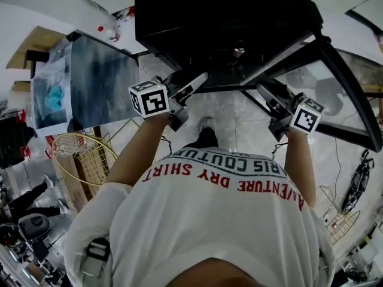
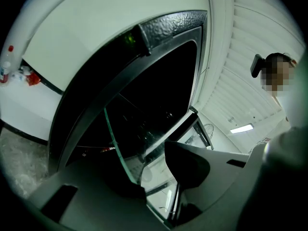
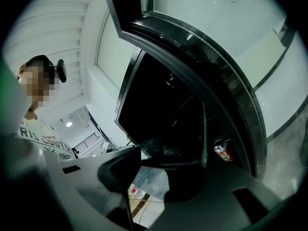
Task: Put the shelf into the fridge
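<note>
A clear glass shelf (image 1: pixel 234 105) with a greenish edge hangs between my two grippers in front of the black fridge (image 1: pixel 227 17). My left gripper (image 1: pixel 190 87) grips its left side. In the left gripper view the shelf (image 2: pixel 119 146) passes between the jaws of that gripper (image 2: pixel 154 177), which are shut on it. My right gripper (image 1: pixel 270 103) holds the other side. In the right gripper view the shelf edge (image 3: pixel 204 129) runs out from that gripper (image 3: pixel 144 163), also shut on it. Both views look into the dark fridge interior (image 2: pixel 159 90).
The fridge's glass door (image 1: pixel 347 82) stands open at the right. A wire basket (image 1: pixel 84 154) and a printed board (image 1: pixel 90 82) are on the left, another wire rack (image 1: pixel 344 223) at lower right. A red can (image 3: pixel 222 151) sits low inside the fridge.
</note>
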Motion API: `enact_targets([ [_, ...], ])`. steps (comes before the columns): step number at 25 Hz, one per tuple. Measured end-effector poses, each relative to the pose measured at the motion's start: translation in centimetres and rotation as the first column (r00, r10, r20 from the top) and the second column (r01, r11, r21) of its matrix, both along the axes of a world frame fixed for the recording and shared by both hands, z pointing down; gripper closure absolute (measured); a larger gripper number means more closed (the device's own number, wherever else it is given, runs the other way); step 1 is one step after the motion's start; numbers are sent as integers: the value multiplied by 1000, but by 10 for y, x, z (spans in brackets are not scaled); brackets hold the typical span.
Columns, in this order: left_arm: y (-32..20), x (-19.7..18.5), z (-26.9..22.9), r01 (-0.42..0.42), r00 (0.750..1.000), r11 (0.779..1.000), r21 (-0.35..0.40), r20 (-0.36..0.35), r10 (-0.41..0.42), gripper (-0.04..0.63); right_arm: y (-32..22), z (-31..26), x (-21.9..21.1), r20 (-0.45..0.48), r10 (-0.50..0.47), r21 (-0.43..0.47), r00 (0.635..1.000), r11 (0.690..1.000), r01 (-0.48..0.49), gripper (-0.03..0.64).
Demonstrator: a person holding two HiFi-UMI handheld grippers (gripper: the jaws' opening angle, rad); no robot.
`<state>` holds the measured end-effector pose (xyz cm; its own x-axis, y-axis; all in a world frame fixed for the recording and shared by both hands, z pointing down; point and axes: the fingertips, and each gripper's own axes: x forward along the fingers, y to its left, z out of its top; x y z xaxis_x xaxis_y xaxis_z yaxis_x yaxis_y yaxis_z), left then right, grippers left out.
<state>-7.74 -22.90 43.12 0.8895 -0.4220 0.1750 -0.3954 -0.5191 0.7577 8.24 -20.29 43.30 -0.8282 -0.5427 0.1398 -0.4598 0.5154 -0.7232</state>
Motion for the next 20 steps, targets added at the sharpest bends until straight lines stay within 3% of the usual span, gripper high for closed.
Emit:
enact_targets([
  [8,-11,-3,2,40,999,999,14,6,-40,459,-8,2,-3,25,33,-15,999,999,-33,468],
  [15,-15,-5,8,64,997,998,26,52,-66,429,-14,5,-2,53,59,-22,997,998,-58,482],
  [20,-14,-6,8,63,997,998,12,35,-63,416,-15,9,0,63,82,-44,995,996,-79,488],
])
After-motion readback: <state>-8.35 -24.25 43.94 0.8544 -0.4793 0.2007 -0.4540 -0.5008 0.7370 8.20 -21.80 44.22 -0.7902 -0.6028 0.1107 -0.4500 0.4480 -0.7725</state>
